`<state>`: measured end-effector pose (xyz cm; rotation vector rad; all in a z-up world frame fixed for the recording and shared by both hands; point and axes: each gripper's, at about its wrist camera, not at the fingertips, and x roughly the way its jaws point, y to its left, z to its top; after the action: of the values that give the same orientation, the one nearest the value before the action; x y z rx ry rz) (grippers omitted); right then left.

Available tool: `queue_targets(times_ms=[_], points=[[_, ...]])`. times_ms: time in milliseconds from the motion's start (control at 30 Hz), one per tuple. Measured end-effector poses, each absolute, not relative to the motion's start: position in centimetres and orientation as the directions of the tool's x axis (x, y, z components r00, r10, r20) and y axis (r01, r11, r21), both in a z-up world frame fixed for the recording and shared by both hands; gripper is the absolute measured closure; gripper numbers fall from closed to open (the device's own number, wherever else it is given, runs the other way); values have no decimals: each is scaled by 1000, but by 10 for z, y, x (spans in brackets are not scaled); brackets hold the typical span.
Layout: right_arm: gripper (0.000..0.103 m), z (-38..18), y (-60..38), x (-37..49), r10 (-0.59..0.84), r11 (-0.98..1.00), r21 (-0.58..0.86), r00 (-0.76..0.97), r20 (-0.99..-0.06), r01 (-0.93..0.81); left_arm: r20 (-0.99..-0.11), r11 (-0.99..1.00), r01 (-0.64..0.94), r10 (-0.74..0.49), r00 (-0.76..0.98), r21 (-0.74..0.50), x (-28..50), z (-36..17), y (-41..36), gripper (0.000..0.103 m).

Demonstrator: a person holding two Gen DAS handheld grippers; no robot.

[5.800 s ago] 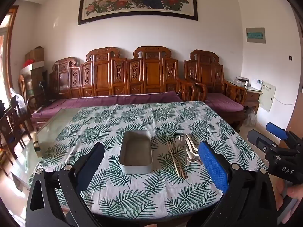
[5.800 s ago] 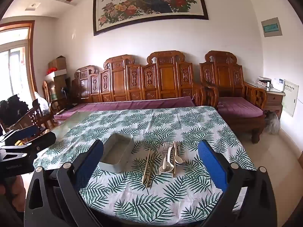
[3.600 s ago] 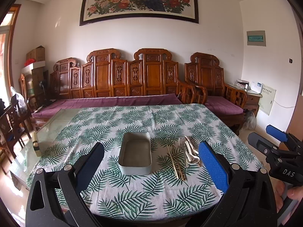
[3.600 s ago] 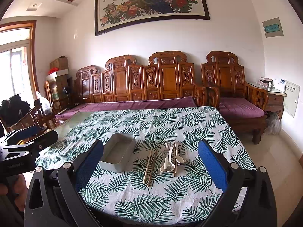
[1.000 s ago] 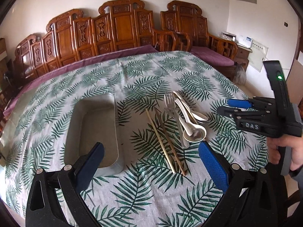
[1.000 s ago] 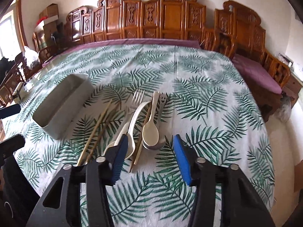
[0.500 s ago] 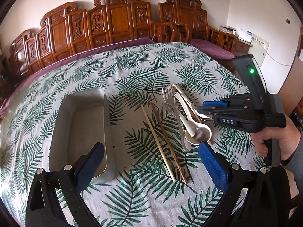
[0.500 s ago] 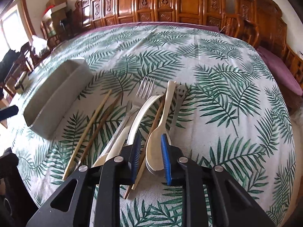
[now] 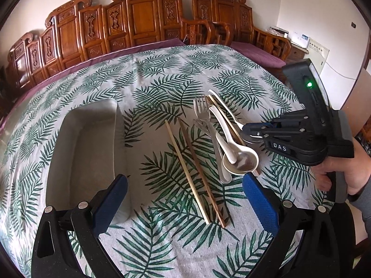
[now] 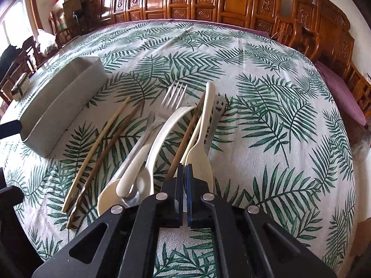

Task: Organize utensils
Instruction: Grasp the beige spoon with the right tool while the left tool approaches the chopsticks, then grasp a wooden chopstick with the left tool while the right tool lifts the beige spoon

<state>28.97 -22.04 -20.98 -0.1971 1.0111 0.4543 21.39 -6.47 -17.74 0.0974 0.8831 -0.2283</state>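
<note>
Several utensils lie in a loose bundle on the leaf-print cloth: two chopsticks [image 9: 188, 173], a fork [image 9: 201, 106], a white soup spoon [image 9: 241, 162], a cream spoon [image 10: 204, 127] and a smiley-handled metal spoon [image 10: 218, 108]. My right gripper [image 10: 184, 169] is down on the bundle, jaws together, pinching the left edge of the cream spoon's bowl beside a dark chopstick [image 10: 185, 136]. In the left wrist view that gripper [image 9: 244, 131] hides the bowl. My left gripper [image 9: 185, 197] hangs open above the chopsticks, holding nothing. An empty grey tray [image 9: 85, 150] lies left of them.
The tray [image 10: 62, 97] also shows at the left of the right wrist view. A person's hand [image 9: 338, 173] holds the right gripper's handle. Carved wooden benches [image 9: 143, 23] with purple cushions line the table's far side. The cloth beyond the utensils is bare.
The right gripper's jaws went from apart to shut while it sank onto the spoons. The left gripper came lower and closer over the table. The utensils have not shifted.
</note>
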Motion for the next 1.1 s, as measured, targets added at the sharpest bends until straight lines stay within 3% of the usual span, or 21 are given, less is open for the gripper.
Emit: queue_targets(times_ms=[67, 167, 633, 867, 1100], points=[[101, -207, -222, 287, 280, 889, 53, 448, -849, -455, -778, 971, 238, -156, 609, -8, 217, -179, -66, 7], [101, -202, -225, 282, 286, 890, 59, 454, -844, -451, -791, 971, 236, -162, 590, -23, 224, -186, -67, 17], [101, -185, -237, 253, 303, 890, 63, 482, -822, -451, -859, 973, 225, -159, 486, -52, 272, -216, -77, 81], [101, -182, -242, 254, 298, 895, 62, 488, -821, -441, -885, 976, 213, -137, 444, -44, 281, -231, -80, 83], [101, -179, -239, 254, 301, 892, 60, 492, -817, -447, -898, 981, 189, -120, 424, -42, 288, -240, -79, 92]])
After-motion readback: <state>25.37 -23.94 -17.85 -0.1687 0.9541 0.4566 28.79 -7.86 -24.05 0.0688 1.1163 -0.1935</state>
